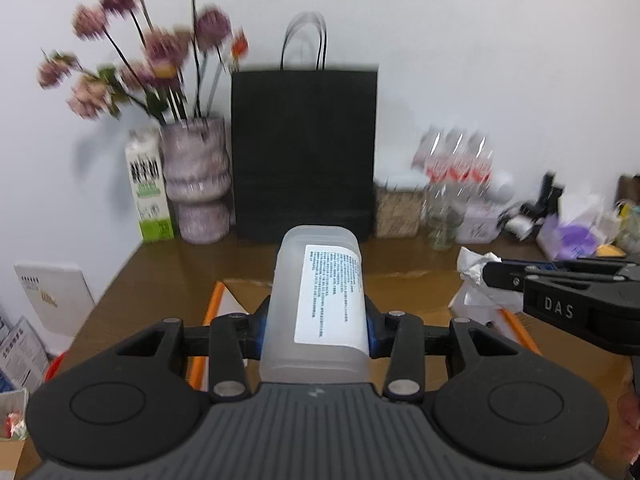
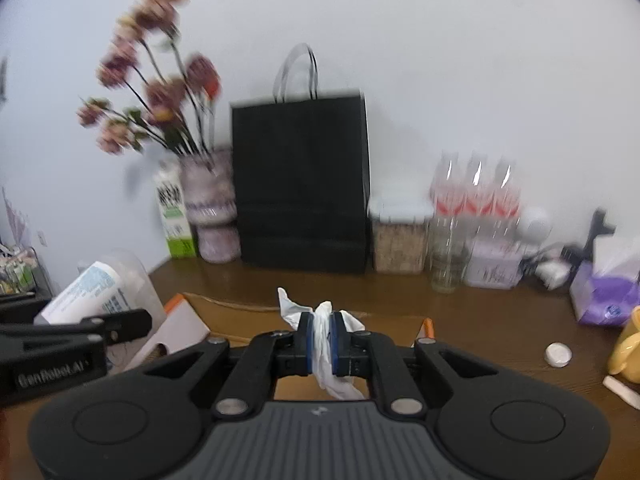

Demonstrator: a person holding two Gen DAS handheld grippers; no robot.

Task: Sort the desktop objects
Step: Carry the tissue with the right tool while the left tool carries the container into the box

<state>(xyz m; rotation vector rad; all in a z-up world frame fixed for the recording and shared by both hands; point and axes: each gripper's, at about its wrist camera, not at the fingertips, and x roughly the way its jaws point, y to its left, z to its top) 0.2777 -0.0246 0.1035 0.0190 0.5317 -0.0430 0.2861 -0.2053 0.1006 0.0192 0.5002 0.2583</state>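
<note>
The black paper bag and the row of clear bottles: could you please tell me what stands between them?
A clear lidded container with brownish contents stands between the black paper bag and the bottles, against the wall; the right wrist view shows it best.

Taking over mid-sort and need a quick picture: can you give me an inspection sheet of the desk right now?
Surface: brown wooden desk, crowded along the wall.
Job's things: translucent labelled bottle; crumpled white tissue.
Clutter: black paper bag, flower vase, milk carton, water bottles, yellow mug.
Grippers: left gripper shut on the bottle; right gripper shut on the tissue.
Cables: dark blurred one at far right, uncertain.
Surroundings: plain white wall.
</note>
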